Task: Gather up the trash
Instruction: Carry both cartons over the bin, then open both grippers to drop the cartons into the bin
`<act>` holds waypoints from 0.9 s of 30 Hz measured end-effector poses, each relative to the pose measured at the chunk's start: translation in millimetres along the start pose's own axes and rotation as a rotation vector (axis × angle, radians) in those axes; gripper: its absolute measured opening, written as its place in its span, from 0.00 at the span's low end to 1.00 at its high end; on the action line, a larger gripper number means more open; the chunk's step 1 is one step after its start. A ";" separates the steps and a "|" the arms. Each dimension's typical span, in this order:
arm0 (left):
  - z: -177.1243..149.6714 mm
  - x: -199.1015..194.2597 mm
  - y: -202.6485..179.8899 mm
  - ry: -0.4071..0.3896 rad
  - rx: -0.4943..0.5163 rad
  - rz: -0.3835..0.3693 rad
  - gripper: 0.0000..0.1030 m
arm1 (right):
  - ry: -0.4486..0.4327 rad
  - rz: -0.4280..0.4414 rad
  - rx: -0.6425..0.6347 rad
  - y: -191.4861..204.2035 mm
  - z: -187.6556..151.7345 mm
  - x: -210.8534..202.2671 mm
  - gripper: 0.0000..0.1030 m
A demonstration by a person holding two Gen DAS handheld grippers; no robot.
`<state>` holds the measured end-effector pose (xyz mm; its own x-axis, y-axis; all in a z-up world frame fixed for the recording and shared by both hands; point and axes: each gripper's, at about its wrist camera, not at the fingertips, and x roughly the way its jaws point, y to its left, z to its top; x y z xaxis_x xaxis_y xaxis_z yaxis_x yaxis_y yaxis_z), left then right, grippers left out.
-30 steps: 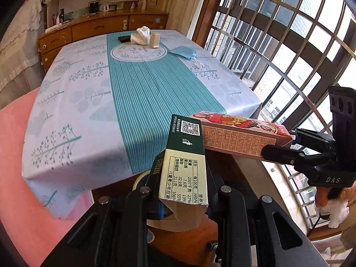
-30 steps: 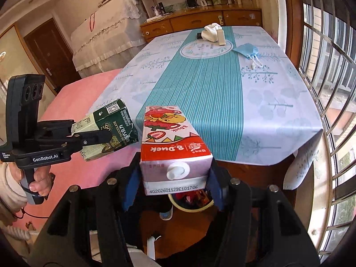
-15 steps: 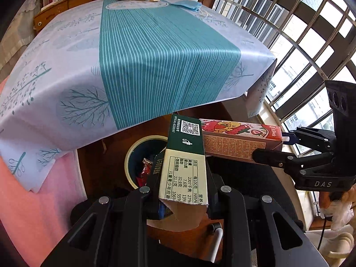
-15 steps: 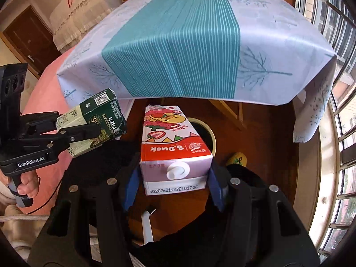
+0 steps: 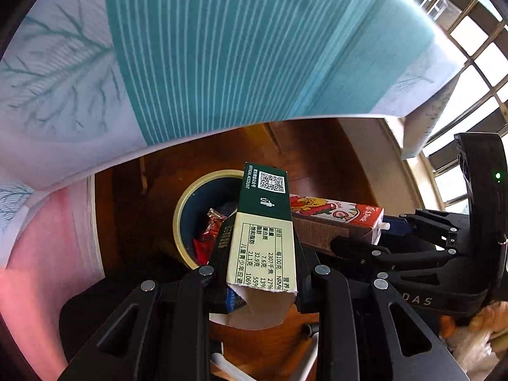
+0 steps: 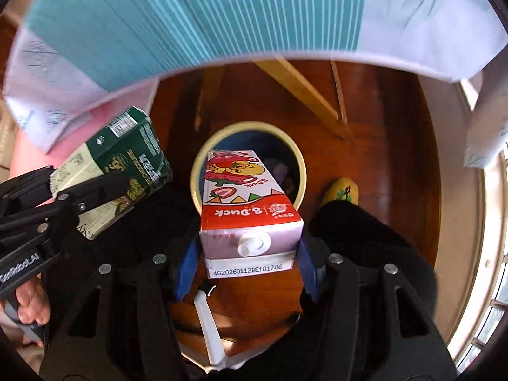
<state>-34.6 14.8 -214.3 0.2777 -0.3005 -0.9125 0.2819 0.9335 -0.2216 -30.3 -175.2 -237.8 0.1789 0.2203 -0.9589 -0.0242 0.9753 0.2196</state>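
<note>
The left gripper [image 5: 263,266] is clamping a green and cream carton [image 5: 265,222], its jaws pressing on the carton's two flat sides, the torn open end nearest the lens and the end with the square code pointing away toward twelve o'clock. In the right wrist view this same carton [image 6: 127,165] is showing at nine o'clock, tilted, with a black finger lying across its side and a hand [image 6: 30,304] wrapping the handle at the lower left.

The right gripper [image 6: 249,254] is gripping a red and white strawberry carton [image 6: 247,197], blue pads pressing on both of its sides, the white cap facing the camera. In the left wrist view that carton [image 5: 333,222] is lying at about three o'clock from the green one, just beside it; whether the two are touching I cannot tell.

Both cartons are hanging above a round bin [image 6: 250,127] with a pale yellow rim, standing on the dark wooden floor [image 6: 381,127] under the edge of a teal-striped tablecloth [image 5: 238,47]. Red wrappers [image 5: 209,231] are lying inside the bin. The strawberry carton's far end is overlapping the bin's mouth in the picture. A yellow slipper [image 6: 341,190] is sitting at three o'clock from the bin.
</note>
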 end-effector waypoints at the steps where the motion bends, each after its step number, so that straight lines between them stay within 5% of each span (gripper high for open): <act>1: 1.5 10.2 0.5 0.009 -0.003 0.011 0.25 | 0.011 -0.008 0.012 -2.0 1.3 10.9 0.50; 18: 15.4 135.8 29.6 0.161 -0.037 0.085 0.26 | 0.097 -0.017 0.212 -27.5 16.7 119.5 0.50; 23: 16.4 150.8 39.7 0.159 -0.062 0.120 0.60 | 0.098 0.000 0.254 -35.1 17.1 131.2 0.58; 25: 16.7 155.0 48.3 0.164 -0.091 0.123 0.81 | 0.103 0.000 0.279 -40.6 16.5 134.7 0.61; 27: 17.0 155.8 56.1 0.160 -0.116 0.123 0.83 | 0.095 0.012 0.299 -45.2 17.2 136.8 0.66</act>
<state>40.1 17.0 -363.0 0.1520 -0.1571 -0.9758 0.1453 0.9801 -0.1352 12.2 -189.4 -375.8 0.0869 0.2462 -0.9653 0.2671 0.9277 0.2606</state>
